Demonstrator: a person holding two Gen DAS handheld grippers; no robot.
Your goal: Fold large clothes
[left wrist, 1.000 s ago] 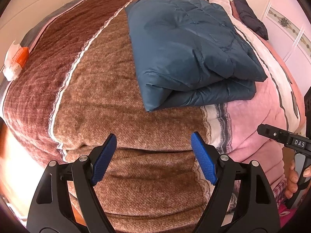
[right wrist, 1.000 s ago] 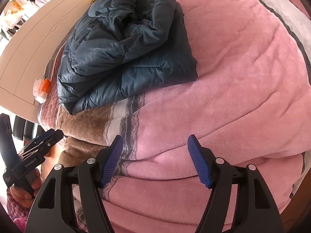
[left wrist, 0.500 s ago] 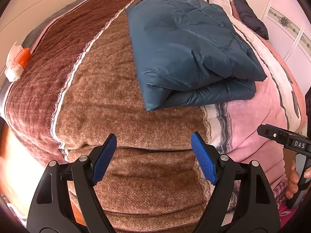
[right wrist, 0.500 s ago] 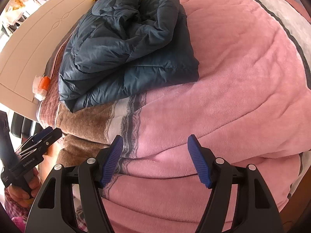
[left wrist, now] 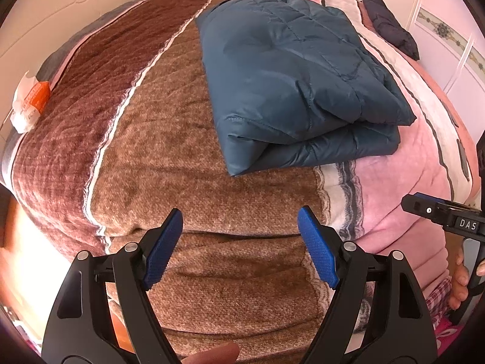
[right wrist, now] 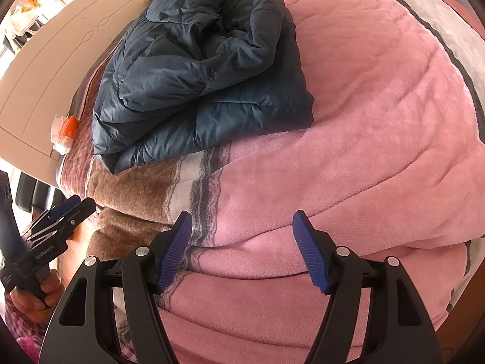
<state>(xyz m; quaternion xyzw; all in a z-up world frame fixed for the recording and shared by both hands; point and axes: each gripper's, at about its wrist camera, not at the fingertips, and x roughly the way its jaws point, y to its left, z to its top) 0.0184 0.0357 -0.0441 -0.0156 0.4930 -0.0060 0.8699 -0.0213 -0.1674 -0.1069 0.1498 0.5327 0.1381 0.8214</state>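
Slick quilted jacket (left wrist: 291, 85) on fuzzy fleece blanket (left wrist: 188, 200).

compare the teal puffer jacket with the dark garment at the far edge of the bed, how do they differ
The teal puffer jacket is folded into a thick, squared stack; the dark garment lies in a loose, narrow heap. The jacket is blue-green, the garment nearly black. The jacket sits mid-bed across the brown and pink stripes, the garment near the far edge by the wall. Both rest on the striped blanket, untouched by either gripper.
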